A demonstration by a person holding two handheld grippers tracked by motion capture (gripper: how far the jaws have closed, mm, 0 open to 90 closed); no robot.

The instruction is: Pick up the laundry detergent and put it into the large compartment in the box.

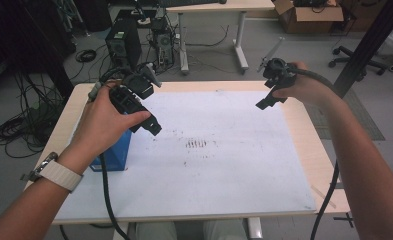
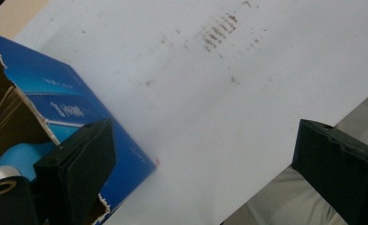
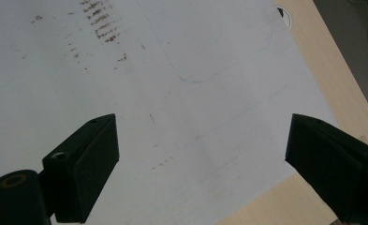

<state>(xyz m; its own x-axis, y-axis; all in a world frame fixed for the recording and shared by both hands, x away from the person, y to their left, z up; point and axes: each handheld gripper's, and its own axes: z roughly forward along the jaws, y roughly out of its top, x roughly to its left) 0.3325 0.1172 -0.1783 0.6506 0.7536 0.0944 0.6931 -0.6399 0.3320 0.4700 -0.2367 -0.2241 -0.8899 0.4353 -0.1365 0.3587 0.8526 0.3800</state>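
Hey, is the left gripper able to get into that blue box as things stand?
Probably yes. The left gripper hangs just above the blue box, jaws wide apart. The box's torn top looks open, and nothing lies between them.

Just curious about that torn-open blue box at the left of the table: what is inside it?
The blue box shows brown cardboard inner walls and a rounded light-blue object. The left gripper covers part of the opening, so the rest stays hidden.

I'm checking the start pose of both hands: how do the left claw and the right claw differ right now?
The left claw hangs near the torn-open blue box at the table's left; the right claw is over the far right of the white sheet, with no object near. The left is nearer the person, the right farther back. Both are open and empty.
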